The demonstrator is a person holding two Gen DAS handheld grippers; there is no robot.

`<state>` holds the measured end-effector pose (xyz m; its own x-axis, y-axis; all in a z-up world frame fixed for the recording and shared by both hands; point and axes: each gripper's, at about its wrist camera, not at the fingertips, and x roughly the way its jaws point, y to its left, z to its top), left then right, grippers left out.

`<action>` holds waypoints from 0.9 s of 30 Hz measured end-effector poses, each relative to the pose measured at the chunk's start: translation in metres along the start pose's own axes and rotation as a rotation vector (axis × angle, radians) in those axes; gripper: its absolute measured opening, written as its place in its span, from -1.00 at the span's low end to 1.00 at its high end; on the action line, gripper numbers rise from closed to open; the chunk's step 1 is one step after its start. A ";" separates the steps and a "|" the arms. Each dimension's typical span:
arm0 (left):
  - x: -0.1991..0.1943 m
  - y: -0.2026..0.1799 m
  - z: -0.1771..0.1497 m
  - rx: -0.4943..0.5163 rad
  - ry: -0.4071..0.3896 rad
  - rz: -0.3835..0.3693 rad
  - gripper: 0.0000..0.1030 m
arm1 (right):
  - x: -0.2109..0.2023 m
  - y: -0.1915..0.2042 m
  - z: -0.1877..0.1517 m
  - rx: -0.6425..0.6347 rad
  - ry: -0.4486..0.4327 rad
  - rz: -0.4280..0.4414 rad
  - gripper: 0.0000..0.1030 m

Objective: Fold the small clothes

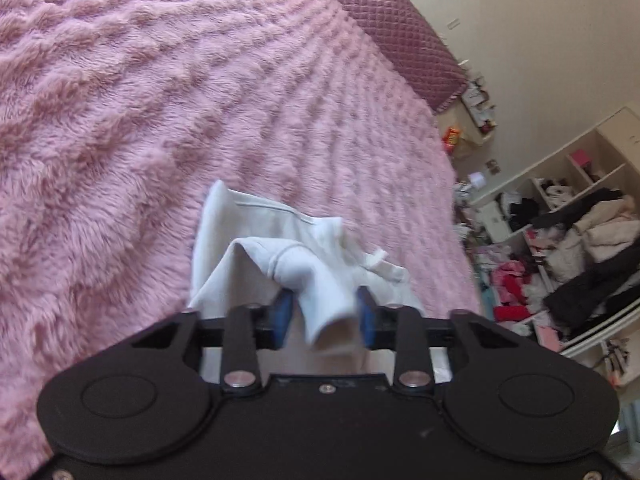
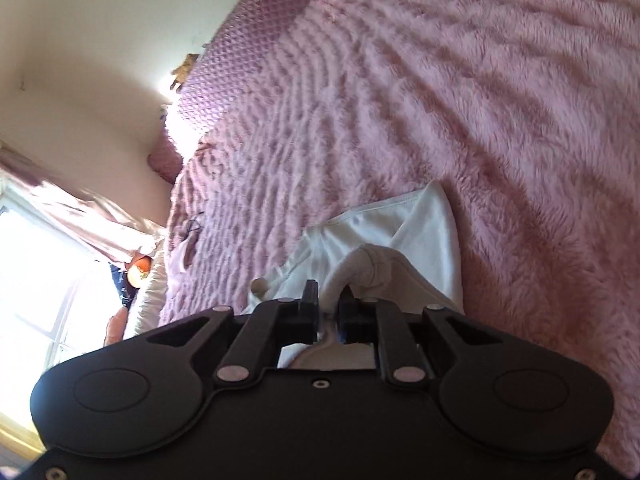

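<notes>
Both grippers meet the white garment (image 1: pixel 280 236) on the pink fuzzy blanket (image 1: pixel 160 100). Left gripper (image 1: pixel 325 312) gapes wide, cloth bunched loosely between its blue pads. Right gripper (image 2: pixel 329 312), nearly closed, pinches a fold. Only the left view shows shelves (image 1: pixel 580 216) stuffed with clothes beyond the blanket.

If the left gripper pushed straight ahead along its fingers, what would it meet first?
The white garment: a fold of it already sits between the left gripper fingers, with more bunched just ahead. Beyond that lies the pink fluffy blanket, though depth is hard to judge.
</notes>
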<state>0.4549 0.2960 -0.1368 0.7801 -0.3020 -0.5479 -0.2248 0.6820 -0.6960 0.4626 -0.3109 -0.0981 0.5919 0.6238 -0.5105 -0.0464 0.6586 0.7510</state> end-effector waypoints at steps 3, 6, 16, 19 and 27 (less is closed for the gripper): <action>0.019 0.017 -0.001 -0.053 -0.005 0.119 0.02 | 0.018 -0.007 0.004 0.024 -0.084 -0.122 -0.31; 0.002 0.037 -0.014 -0.114 0.001 0.070 0.02 | 0.004 -0.018 -0.004 0.070 -0.065 -0.031 -0.24; -0.086 0.057 -0.118 -0.134 0.047 -0.002 0.11 | -0.092 -0.053 -0.136 0.109 0.047 0.048 -0.01; -0.085 0.072 -0.147 -0.220 0.067 0.008 0.11 | -0.092 -0.067 -0.159 0.166 0.039 0.015 -0.01; -0.065 0.109 -0.161 -0.427 -0.055 -0.003 -0.02 | -0.068 -0.084 -0.159 0.321 -0.093 0.005 -0.01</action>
<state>0.2854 0.2826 -0.2521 0.8089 -0.2596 -0.5276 -0.4345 0.3407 -0.8338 0.2980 -0.3418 -0.1927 0.6640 0.5760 -0.4768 0.1974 0.4800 0.8548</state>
